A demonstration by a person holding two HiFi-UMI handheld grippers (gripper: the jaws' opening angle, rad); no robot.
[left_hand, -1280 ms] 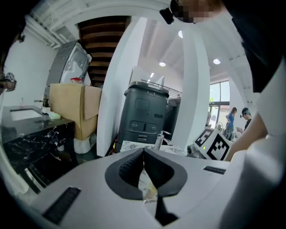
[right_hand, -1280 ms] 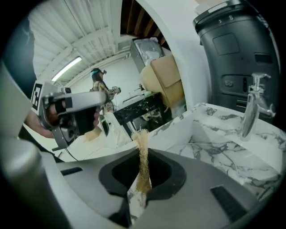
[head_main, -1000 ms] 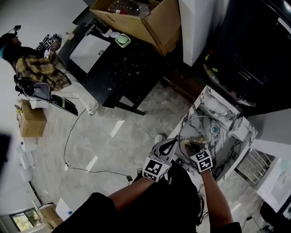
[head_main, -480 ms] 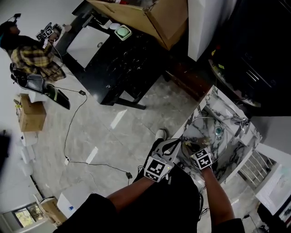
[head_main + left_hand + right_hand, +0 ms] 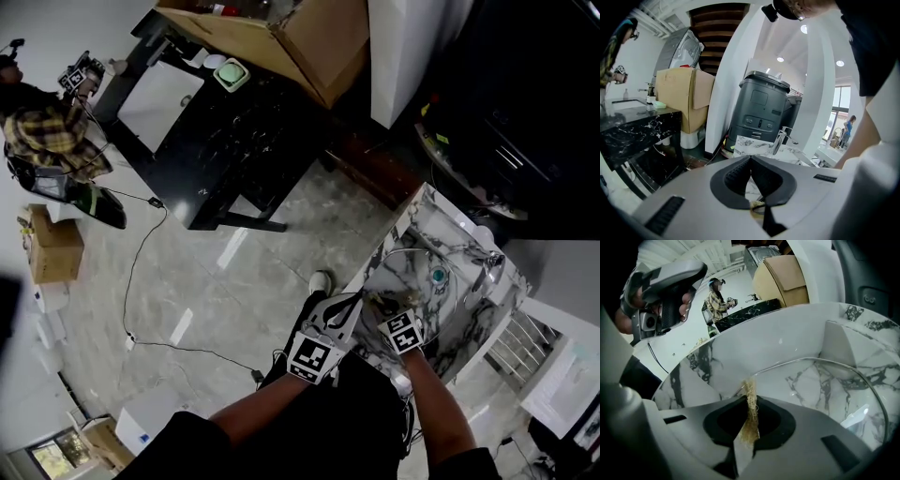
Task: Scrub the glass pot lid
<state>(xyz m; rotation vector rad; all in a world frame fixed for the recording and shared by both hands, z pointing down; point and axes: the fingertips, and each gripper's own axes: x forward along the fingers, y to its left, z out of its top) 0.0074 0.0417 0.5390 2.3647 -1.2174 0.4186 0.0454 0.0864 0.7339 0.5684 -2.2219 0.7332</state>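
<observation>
Tan fibrous scrub pad (image 5: 750, 418) still pinched in R claw (image 5: 751, 399), barely shifted at clear glass pot lid (image 5: 811, 390) near rim; L claw (image 5: 751, 157) pressed together. I reckon scrubbing's only starting.

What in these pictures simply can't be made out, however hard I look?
Glass pot lid: head view, too small and see-through against the marble sink; only its rim reads.
Left gripper: left gripper view, jaws together, but a tan scrap at their base is half hidden by the gripper's body.
Scrubber in the right gripper: right gripper view, its lower end is buried between the jaws; contact with the lid is unclear.
</observation>
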